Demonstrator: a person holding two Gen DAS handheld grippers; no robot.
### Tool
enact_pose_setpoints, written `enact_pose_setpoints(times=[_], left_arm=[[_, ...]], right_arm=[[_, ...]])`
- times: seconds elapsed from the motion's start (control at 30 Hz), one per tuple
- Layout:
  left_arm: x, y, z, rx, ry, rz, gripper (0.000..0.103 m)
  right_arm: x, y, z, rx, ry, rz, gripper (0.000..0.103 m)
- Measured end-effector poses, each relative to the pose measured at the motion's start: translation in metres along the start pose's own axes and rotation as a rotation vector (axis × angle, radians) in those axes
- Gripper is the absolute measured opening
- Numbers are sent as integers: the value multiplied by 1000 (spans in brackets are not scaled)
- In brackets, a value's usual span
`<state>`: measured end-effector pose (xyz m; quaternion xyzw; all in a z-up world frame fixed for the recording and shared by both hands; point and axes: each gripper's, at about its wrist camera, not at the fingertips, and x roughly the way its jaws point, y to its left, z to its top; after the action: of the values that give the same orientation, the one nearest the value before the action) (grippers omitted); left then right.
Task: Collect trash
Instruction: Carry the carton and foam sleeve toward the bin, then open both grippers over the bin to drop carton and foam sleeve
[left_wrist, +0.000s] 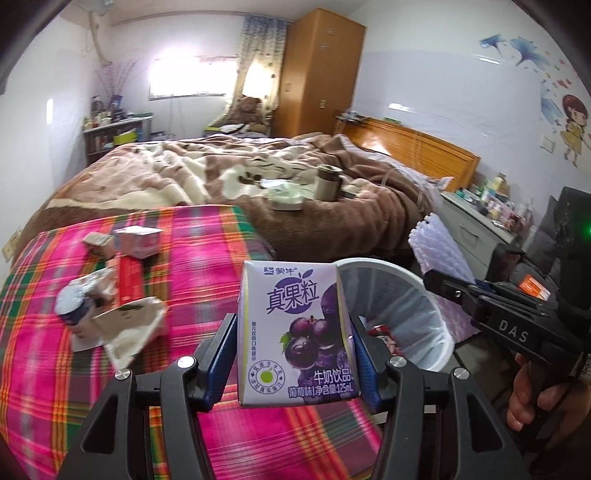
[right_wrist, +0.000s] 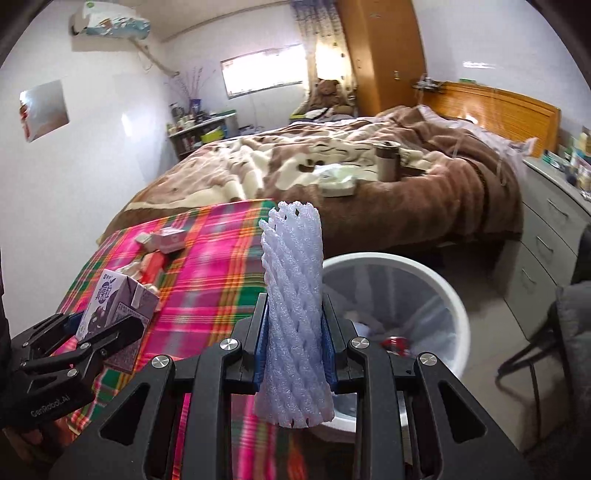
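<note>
Two claws each pinch a piece of trash: the left claw (left_wrist: 295, 354) clamps a purple milk carton (left_wrist: 297, 328) upright, the right claw (right_wrist: 294, 343) squeezes a white foam net sleeve (right_wrist: 293, 314). Both hang by the white bin (right_wrist: 436, 291) beside the plaid-covered bed (left_wrist: 207, 240), where more scraps (left_wrist: 110, 306) lie.

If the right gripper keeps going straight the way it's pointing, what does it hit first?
Most likely the white bin: the right gripper, shut on the foam net, points down toward its near rim and open mouth. Nothing else shows between them, though depth is hard to judge here.
</note>
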<state>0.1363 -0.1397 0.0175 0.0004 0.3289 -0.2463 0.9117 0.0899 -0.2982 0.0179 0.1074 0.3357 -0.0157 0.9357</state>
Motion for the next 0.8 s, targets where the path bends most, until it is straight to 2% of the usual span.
enact_pose_setpoints(times=[0.3, 0.7, 0.8], left_arm=[[31, -46, 9, 65, 20, -91, 57], [74, -84, 12, 123, 62, -147, 58], [84, -92, 13, 151, 66, -138, 58]], right_arm=[[7, -36, -6, 47, 33, -80, 25], [24, -73, -16, 88, 101, -144, 25], [30, -78, -18, 98, 120, -151, 25]])
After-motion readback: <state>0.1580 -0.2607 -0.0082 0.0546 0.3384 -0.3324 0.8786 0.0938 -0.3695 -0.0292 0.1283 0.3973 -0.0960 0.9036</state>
